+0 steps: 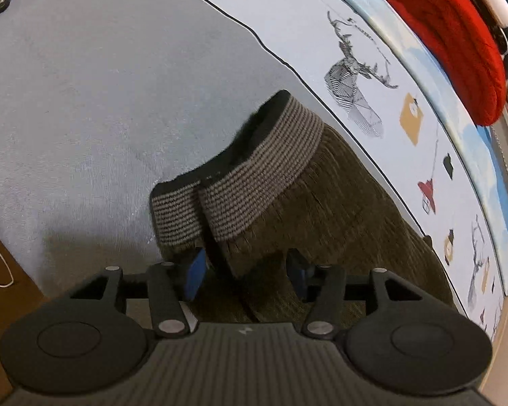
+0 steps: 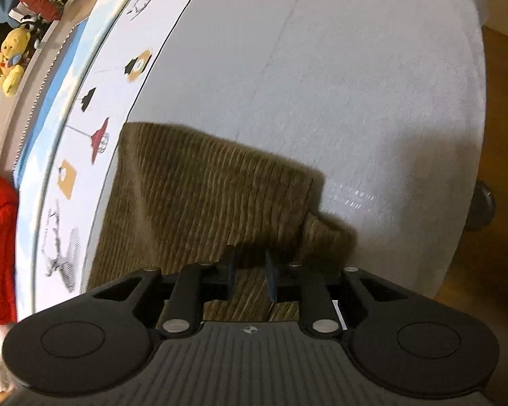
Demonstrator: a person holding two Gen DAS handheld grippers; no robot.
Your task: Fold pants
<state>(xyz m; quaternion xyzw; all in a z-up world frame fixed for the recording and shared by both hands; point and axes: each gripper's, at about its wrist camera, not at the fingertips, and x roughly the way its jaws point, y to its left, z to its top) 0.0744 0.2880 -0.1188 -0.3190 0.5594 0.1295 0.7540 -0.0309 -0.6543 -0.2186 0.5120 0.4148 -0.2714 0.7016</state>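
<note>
pants (image 1: 321,203): olive corduroy, lying folded on the grey bed cover (image 1: 101,101), ribbed cuffs (image 1: 254,176) at 12 o'clock from my left claw | left claw (image 1: 245,272): spread above the cloth, pinching nothing | right claw (image 2: 250,275): parted slightly over the fold, gripping nothing

A red knitted garment (image 1: 457,44) and a yellow plush bear (image 2: 10,61) lie beyond the patterned sheet (image 1: 321,27).

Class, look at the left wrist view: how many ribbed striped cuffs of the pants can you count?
2. One cuff lies left, just above the left gripper's blue pad; the larger cuff sits beside it to the right, its dark lining showing. More fabric may be hidden under the gripper.
</note>
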